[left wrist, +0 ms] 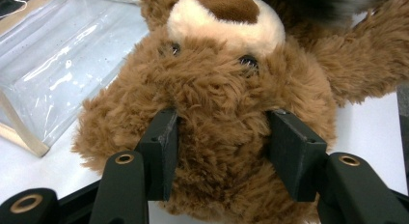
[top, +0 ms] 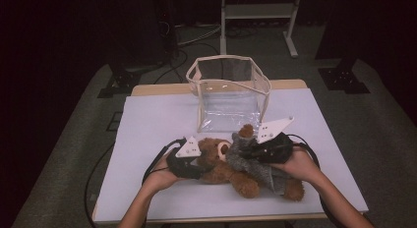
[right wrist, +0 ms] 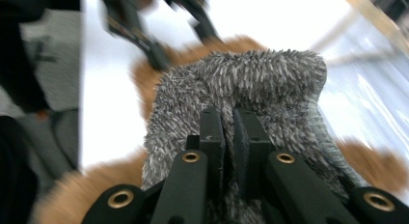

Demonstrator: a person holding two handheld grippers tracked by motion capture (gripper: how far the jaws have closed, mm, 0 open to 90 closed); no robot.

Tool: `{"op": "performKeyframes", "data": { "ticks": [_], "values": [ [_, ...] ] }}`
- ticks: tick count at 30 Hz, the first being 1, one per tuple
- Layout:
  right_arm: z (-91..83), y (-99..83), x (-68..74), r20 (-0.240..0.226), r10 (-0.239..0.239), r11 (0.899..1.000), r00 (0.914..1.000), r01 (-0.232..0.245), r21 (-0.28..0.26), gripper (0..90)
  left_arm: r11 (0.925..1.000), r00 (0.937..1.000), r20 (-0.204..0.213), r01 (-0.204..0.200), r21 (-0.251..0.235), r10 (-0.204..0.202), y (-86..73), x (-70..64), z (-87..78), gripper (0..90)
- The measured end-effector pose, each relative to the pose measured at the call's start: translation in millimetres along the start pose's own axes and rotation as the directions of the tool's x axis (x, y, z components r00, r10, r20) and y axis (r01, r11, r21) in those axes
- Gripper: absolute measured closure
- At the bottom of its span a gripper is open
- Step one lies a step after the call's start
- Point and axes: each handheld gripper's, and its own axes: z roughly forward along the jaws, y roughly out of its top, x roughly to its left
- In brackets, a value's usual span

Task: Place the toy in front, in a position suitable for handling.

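A brown teddy bear (top: 221, 171) lies on its back on the white table (top: 147, 129), near the front edge. A grey fuzzy garment (top: 246, 161) covers its body. My left gripper (top: 199, 161) is shut on the bear's head (left wrist: 217, 79), with its jaws pressed into the fur on either side, below the cream muzzle. My right gripper (top: 243, 152) comes in from the right. In the right gripper view its jaws (right wrist: 227, 113) stand nearly together, pinching a fold of the grey garment (right wrist: 260, 74).
A clear plastic bag (top: 228, 90) with beige trim stands open behind the bear at the table's middle back; its side lies close to the bear's head (left wrist: 58, 64). Cables trail off the table's left and right. A white metal frame (top: 258, 12) stands on the floor beyond.
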Motion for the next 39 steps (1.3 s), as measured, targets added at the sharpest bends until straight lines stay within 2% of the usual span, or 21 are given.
{"op": "performKeyframes", "data": {
  "ticks": [3,4,5,6,7,8,9,11,13,14,16,18,21,27,28,30,34,39],
  "values": [
    [5.8,10.2,7.4,-0.025,-0.028,0.999,0.9993,0.028,-0.016,82.4,1.0,1.0,0.0,0.001,0.001,-0.001,2.3,0.5,2.4,46.9],
    [15.7,20.5,14.9,-0.04,-0.063,0.998,0.9972,0.062,-0.014,82.4,1.0,1.0,0.003,0.002,0.001,-0.002,4.2,1.9,4.6,46.9],
    [15.7,20.5,14.9,-0.04,-0.063,0.998,0.9972,0.062,-0.014,82.4,1.0,1.0,0.003,0.002,0.001,-0.002,4.2,1.9,4.6,46.9],
    [25.1,24.8,17.4,-0.038,-0.084,0.996,0.9957,0.084,0.004,82.4,1.0,1.0,0.006,0.004,-0.005,-0.004,5.4,2.9,6.3,46.9],
    [25.1,24.8,17.4,-0.038,-0.084,0.996,0.9957,0.084,0.004,82.4,1.0,1.0,0.006,0.004,-0.005,-0.004,5.4,2.9,6.3,46.8],
    [36.2,22.8,17.2,-0.012,-0.099,0.993,0.9951,0.099,0.059,82.4,1.0,1.0,0.003,0.004,-0.004,-0.004,5.5,3.1,6.0,46.6],
    [36.2,22.8,17.2,-0.012,-0.099,0.993,0.9951,0.099,0.059,82.4,1.0,1.0,0.003,0.004,-0.004,-0.004,5.5,3.1,6.0,46.1],
    [42.2,10.8,10.2,-0.008,-0.081,0.994,0.9967,0.081,0.076,82.7,0.9999,0.9999,0.003,0.014,-0.007,-0.014,2.7,5.6,2.5,44.2],
    [41.2,7.9,8.8,0.0,-0.079,0.993,0.9969,0.079,0.084,82.8,0.9998,0.9998,0.002,0.019,0.001,-0.019,2.0,6.7,0.4,38.6],
    [38.6,1.6,5.2,0.027,-0.07,0.992,0.9972,0.067,0.107,82.7,0.9997,0.9998,-0.005,0.017,0.017,-0.017,-0.8,7.2,-4.0,37.8],
    [35.8,-6.2,-1.0,0.031,-0.038,0.994,0.9988,0.034,0.108,82.7,0.9995,0.9997,0.0,0.023,0.023,-0.023,-5.4,7.2,-7.2,38.1],
    [33.9,-9.9,-4.7,0.024,-0.01,0.996,0.9997,0.008,0.093,82.7,0.9994,0.9996,0.007,0.026,0.024,-0.026,-9.9,7.2,-7.3,42.5],
    [32.7,-2.9,-1.3,0.02,-0.019,0.995,0.9996,0.017,0.094,82.6,0.9993,0.9994,0.011,0.033,0.015,-0.033,-12.6,6.9,-4.1,48.2],
    [28.9,21.0,8.4,0.014,-0.072,0.994,0.9973,0.071,0.079,82.6,0.9991,0.9991,0.021,0.039,-0.015,-0.038,-10.9,10.5,4.4,49.6],
    [34.2,29.3,7.8,0.007,-0.076,0.994,0.9971,0.075,0.081,82.6,0.9992,0.9991,0.025,0.036,-0.018,-0.035,-9.7,10.0,5.4,49.6],
    [42.7,34.3,6.2,0.0,-0.083,0.993,0.9965,0.083,0.089,82.6,0.9992,0.9991,0.024,0.036,-0.018,-0.036,-9.2,8.7,6.9,49.6],
    [59.1,36.5,5.1,-0.019,-0.074,0.994,0.9971,0.075,0.08,82.6,0.9991,0.9986,0.033,0.041,-0.011,-0.041,-13.2,10.2,8.0,49.4],
    [55.8,31.0,5.8,-0.025,-0.082,0.992,0.9963,0.084,0.093,82.6,0.9992,0.9986,0.039,0.037,-0.012,-0.036,-13.9,8.1,6.4,49.1]
  ]
}}
